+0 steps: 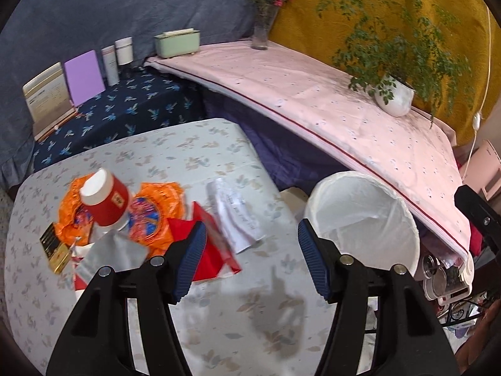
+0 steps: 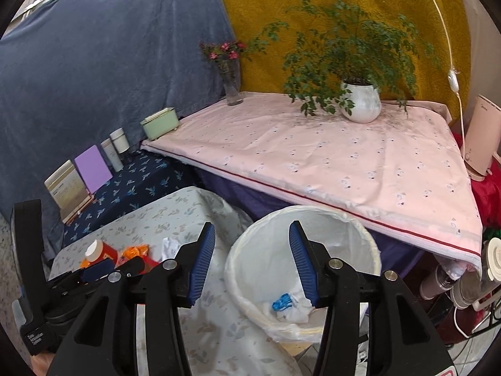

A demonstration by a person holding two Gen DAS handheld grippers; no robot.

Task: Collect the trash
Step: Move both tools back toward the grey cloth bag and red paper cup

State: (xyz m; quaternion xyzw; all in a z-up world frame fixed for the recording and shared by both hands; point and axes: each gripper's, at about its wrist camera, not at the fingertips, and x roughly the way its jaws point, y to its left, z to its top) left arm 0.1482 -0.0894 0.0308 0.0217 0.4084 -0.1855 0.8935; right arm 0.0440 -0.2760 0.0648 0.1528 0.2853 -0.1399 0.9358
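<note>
Two grippers, left (image 1: 252, 257) and right (image 2: 252, 263), both wide open and empty, one cup (image 1: 105, 199) tipped far-left, one receipt (image 1: 235, 214) lengthwise near-far, one bin (image 2: 300, 282) right

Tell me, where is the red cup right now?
The red cup lies tipped over at the left of the left wrist view, resting on the orange wrappers on the leaf-print table, left of the crumpled white receipt.

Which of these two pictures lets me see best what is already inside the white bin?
The right wrist view. It looks down into the white bin, showing crumpled white trash with a blue bit at the bottom, between the open right claw fingers. The left wrist view shows only the bin's rim and upper lining; its bottom is hidden.
</note>
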